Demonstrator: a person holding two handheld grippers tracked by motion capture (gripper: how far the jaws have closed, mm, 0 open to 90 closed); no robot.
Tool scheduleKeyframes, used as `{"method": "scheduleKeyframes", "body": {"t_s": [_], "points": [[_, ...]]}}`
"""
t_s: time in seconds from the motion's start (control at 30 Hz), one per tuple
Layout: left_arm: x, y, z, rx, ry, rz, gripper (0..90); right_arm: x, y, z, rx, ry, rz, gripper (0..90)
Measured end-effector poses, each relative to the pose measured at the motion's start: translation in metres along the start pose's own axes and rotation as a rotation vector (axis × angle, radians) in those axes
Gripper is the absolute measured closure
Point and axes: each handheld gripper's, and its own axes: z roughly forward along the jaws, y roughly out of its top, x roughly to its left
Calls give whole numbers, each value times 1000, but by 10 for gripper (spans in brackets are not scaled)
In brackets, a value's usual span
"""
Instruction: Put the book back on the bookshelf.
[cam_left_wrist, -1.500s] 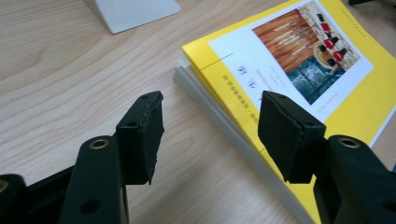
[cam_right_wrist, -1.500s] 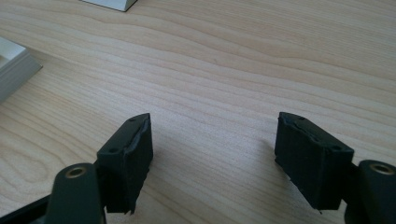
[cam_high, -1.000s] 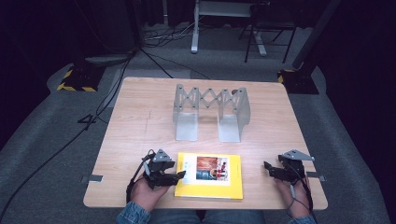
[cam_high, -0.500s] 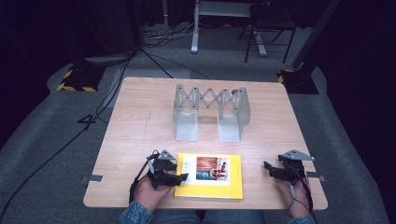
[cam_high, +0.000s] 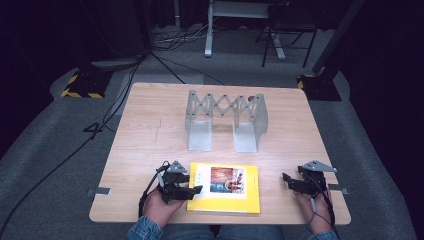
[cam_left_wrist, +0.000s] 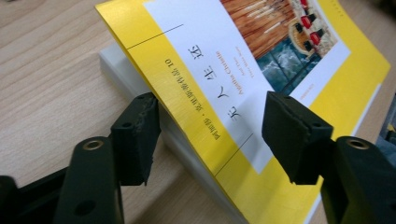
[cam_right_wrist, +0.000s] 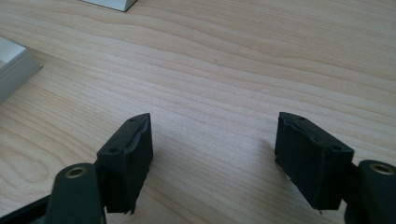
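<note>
Book (cam_high: 224, 189) lies flat at the near edge of the worktop (cam_high: 150, 135), yellow cover up, between the two hands. Left gripper (cam_high: 187, 191) is at the book's left edge; the left gripper view has its jaws wide apart and straddling the lifted edge of the yellow cover (cam_left_wrist: 196, 88), one jaw below and outside it, one above the printed face. Nothing clamped yet, cover sits in the gap with the white page block (cam_left_wrist: 140, 79) beneath. Step looks like the approach to grip the cover or the spine edge, either to open the book or to pick it up; can't say which. Next move likely needs the jaws pushed a bit further over the edge and then closed, taking care to catch just what's wanted, cover alone or the full block.

Right gripper (cam_high: 289, 179) rests well apart to the right, jaws spread wide over bare wood, holding nothing. Metal expanding rack (cam_high: 226, 120) stands further back, untouched.

Hard to tell: whether the lower left jaw touches the pages or the worktop; how far the cover is raised. Cover text too small in the high view. Forearms cut off at the bottom edge.
</note>
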Motion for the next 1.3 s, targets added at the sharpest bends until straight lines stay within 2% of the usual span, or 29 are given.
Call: {"method": "scheduleKeyframes", "body": {"t_s": [0.07,0.13,0.23,0.4,0.6,0.9,1.03,1.17,1.3], "points": [[-1,1,0,-4,-23,7,397,0,0,0,0,0,0,279],[-4,1,2,10,-2,27,394,0,0,0,0,-1,0,279],[-5,1,3,8,13,27,405,0,0,0,0,-1,1,279],[-4,1,2,4,28,11,486,1,0,0,-2,-2,0,282],[-6,0,0,-5,55,20,572,1,0,0,-2,-2,0,282],[-6,0,-8,-53,3,5,784,1,0,0,-2,-1,0,282],[-10,1,-12,-68,-12,29,852,2,0,0,-2,0,-1,283],[-15,5,-17,-86,-19,49,878,2,-1,-1,-5,12,-12,304],[-18,9,-21,-97,-29,60,885,7,-4,-6,-20,22,-50,397]]}}
